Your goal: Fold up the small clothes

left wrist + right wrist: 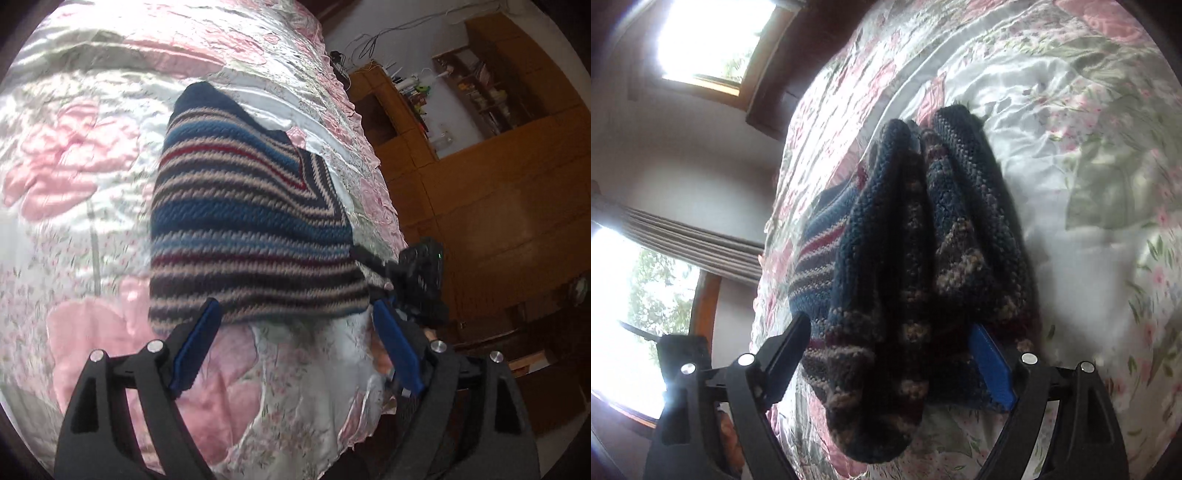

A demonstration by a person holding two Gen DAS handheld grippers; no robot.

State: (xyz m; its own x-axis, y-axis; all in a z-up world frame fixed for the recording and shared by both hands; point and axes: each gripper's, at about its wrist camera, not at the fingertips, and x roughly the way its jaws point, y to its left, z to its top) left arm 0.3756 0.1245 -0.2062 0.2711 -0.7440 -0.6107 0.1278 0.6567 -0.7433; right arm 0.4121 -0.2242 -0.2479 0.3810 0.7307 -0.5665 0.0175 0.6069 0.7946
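The left gripper (295, 325) hangs with jaws apart just short of the striped knit garment (243, 221) near the bed's (74, 147) edge. The right gripper (890, 343), also spread, has bunched knit draped between its jaws. Best to pinch matching corners, then lift evenly.

Knitted garment (240, 221) laid on bedspread (74, 155); left gripper (295, 321) positioned at its near edge; cabinets (498, 184) placed beyond the bed's right side.
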